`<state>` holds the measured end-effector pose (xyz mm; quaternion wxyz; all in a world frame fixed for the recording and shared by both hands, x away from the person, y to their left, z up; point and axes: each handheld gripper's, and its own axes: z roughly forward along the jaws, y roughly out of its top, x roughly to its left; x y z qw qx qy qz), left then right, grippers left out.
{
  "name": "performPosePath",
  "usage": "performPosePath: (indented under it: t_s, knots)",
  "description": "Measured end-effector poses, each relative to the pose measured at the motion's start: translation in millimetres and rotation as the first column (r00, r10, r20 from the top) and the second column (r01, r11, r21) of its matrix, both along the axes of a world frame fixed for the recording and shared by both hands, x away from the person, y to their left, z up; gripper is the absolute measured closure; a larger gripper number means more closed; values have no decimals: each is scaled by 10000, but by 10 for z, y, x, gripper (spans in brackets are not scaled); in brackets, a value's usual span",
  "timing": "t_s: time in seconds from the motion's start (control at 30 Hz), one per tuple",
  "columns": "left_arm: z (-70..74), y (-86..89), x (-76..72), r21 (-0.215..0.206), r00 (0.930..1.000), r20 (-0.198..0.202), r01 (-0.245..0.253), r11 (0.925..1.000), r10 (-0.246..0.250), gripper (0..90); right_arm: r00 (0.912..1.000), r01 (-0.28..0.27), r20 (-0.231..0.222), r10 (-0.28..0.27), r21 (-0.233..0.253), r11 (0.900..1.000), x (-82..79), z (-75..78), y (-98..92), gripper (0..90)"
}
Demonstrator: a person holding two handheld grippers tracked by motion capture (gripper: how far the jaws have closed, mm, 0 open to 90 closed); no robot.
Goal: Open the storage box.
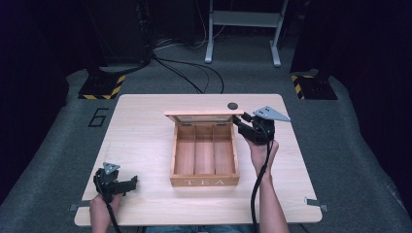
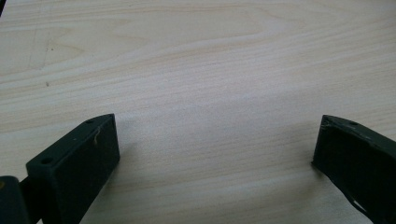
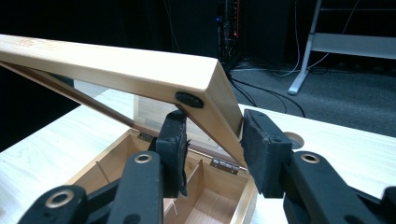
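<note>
A wooden tea box (image 1: 204, 180) is sitting at the middle of the table (image 1: 141, 136), its front marked TEA. Its three long compartments are lying bare, nothing in them. The lid (image 1: 203, 115) is standing raised at the box's 12 o'clock edge, hinged along the back.

The right gripper (image 1: 241, 121) is hovering at about 1 o'clock from the box, at the lid's right end. In the right gripper view its jaws are straddling the lid's corner (image 3: 219, 107), one pad (image 3: 172, 140) under the lid's inner face and the other (image 3: 261, 144) against the outer edge; they are closing on the lid, gripping it.

The left gripper (image 1: 130, 183) is resting near the table's 7 o'clock corner, well apart from the box. Its jaws are spread wide over bare wood.

A dark round hole (image 1: 232, 106) is showing at 12 o'clock on the table, just beyond the lid.
</note>
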<state>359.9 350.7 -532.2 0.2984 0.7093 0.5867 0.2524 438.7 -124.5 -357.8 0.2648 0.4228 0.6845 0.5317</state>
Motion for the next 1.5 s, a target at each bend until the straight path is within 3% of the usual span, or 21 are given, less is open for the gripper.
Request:
performPosePath:
  t_s: [1.5]
  knots:
    - [0, 1, 2, -14, 10000, -5, -10, 10000, 10, 1, 9999, 151, 82, -152, 41, 9999, -5, -6, 17, 609]
